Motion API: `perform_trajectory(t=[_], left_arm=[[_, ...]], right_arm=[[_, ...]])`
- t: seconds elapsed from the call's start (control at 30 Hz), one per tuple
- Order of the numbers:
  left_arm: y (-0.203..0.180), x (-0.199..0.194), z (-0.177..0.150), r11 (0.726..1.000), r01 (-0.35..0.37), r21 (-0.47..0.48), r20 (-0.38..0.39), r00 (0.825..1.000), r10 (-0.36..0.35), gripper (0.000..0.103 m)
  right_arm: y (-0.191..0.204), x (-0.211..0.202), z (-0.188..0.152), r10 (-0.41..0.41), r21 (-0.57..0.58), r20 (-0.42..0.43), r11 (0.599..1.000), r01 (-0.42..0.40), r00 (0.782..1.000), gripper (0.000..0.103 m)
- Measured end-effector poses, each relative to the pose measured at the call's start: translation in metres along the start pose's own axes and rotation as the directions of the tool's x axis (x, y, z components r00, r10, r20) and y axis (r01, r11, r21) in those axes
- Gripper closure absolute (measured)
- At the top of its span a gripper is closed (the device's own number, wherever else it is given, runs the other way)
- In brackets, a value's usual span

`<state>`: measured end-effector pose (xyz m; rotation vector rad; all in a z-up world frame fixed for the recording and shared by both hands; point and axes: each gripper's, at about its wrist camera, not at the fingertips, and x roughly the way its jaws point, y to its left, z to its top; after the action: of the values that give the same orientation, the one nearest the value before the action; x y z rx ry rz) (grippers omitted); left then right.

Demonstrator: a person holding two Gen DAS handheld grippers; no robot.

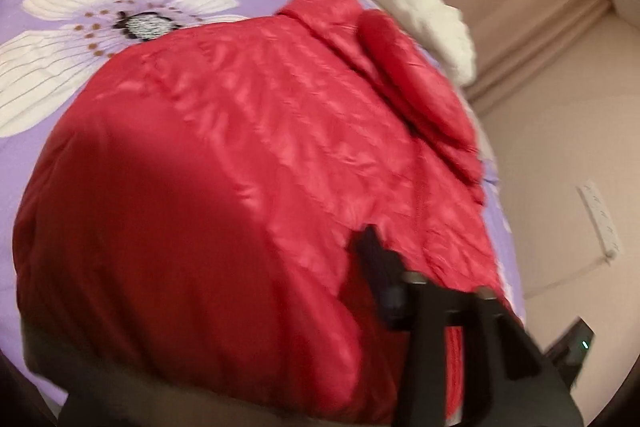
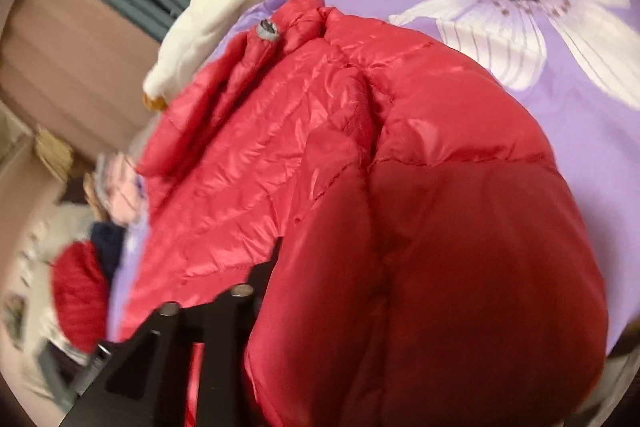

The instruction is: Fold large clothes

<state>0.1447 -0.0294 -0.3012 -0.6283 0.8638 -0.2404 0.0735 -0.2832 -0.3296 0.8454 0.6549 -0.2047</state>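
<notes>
A shiny red puffer jacket lies on a purple bedspread with big white flowers. In the left wrist view my left gripper is shut on a fold of the jacket; only one black finger shows, the rest is under red fabric draped over it. In the right wrist view the jacket bulges over my right gripper, which is shut on the jacket's edge; its tips are buried in the fabric. The collar lies at the far end.
A white fluffy garment lies at the bed's edge beside the jacket, also in the right wrist view. Beige floor and a white power strip lie beyond the bed. Piled clothes lie at the left.
</notes>
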Motion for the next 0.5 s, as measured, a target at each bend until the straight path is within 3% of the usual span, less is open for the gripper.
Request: perform_trajectory(t=[0.1, 0.17, 0.3, 0.5], left_arm=[[0.005, -0.007, 0.002, 0.999, -0.004, -0.054, 0.017, 1.000, 0.005, 0.086], [0.001, -0.015, 0.002, 0.999, -0.014, -0.034, 0.043, 0.999, 0.016, 0.087], [-0.026, -0.037, 0.002, 0.990, -0.083, 0.114, 0.121, 0.990, 0.069, 0.088], [-0.044, -0.076, 0.008, 0.987, -0.021, 0.157, 0.188, 0.982, -0.009, 0.089]], right_arm=[[0.008, -0.001, 0.003, -0.016, -0.058, -0.008, 0.998, 0.016, 1.000, 0.087], [0.014, -0.008, 0.006, -0.013, -0.070, -0.006, 0.997, 0.012, 1.000, 0.089], [0.031, -0.036, 0.014, 0.000, -0.146, 0.078, 0.989, 0.012, 0.997, 0.090], [0.038, -0.077, 0.030, 0.109, -0.161, 0.136, 0.983, -0.087, 0.985, 0.090]])
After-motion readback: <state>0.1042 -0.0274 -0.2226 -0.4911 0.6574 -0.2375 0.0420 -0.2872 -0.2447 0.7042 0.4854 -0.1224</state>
